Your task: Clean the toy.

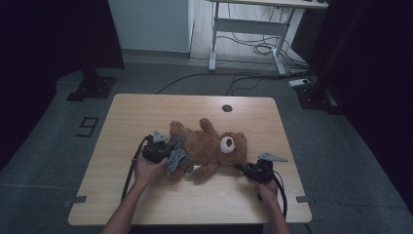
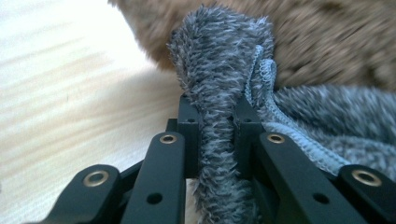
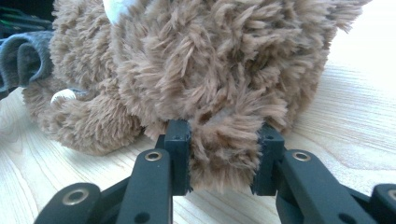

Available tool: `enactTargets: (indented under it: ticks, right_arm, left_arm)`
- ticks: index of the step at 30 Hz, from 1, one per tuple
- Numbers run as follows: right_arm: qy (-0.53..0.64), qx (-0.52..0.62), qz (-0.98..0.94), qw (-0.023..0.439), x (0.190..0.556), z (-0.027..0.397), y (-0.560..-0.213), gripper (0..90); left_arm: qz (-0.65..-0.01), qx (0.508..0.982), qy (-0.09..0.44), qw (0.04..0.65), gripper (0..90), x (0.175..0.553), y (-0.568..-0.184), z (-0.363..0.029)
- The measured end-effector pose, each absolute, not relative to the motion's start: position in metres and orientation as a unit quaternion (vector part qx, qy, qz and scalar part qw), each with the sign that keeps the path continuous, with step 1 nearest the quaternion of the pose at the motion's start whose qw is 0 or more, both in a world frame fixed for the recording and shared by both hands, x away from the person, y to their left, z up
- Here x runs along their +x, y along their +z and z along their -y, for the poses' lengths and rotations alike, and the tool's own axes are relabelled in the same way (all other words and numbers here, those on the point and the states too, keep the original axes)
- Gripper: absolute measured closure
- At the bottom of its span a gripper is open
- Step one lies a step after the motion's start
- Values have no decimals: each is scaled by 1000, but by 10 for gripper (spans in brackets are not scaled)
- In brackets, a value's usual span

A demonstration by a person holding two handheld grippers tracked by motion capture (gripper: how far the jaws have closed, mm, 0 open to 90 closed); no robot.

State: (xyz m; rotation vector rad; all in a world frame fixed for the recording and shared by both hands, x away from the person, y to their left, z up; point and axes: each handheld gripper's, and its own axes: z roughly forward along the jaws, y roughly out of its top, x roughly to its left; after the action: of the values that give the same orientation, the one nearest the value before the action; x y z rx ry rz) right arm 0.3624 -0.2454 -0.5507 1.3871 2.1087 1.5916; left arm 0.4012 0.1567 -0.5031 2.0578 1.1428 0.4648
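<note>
A brown teddy bear (image 1: 209,146) lies on its back across the middle of the wooden table (image 1: 126,122), head toward the right. A grey fuzzy garment (image 1: 176,160) bunches around its lower body. My left gripper (image 1: 168,151) is shut on a fold of that grey garment (image 2: 215,93), right beside the bear's brown fur (image 2: 327,42). My right gripper (image 1: 242,168) is shut on a tuft of the teddy bear (image 3: 224,154) near its head, low over the tabletop. The grey garment (image 3: 23,58) also shows at the far left in the right gripper view.
A round cable hole (image 1: 227,108) sits near the table's far edge. Behind the table, on the floor, stand a white desk frame (image 1: 243,29) with loose cables and dark stand bases (image 1: 92,87). Bare tabletop lies along the near edge and at the left.
</note>
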Motion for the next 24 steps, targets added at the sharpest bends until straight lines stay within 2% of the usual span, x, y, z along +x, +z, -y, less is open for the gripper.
enactTargets:
  ticks: [5, 13, 19, 24]
  right_arm:
    - [530, 465, -705, 78, 362, 246, -551, 663]
    - [530, 467, -704, 79, 363, 246, -551, 662]
    - [530, 466, -704, 80, 363, 246, -551, 662]
    - [529, 467, -704, 80, 362, 246, -551, 661]
  left_arm:
    - [-458, 794, 175, 358, 775, 400, -505, -165]
    - [-422, 780, 194, 419, 774, 381, -461, -160]
    - [-362, 792, 179, 458, 771, 362, -442, -122]
    - [-330, 814, 174, 445, 770, 365, -441, -80]
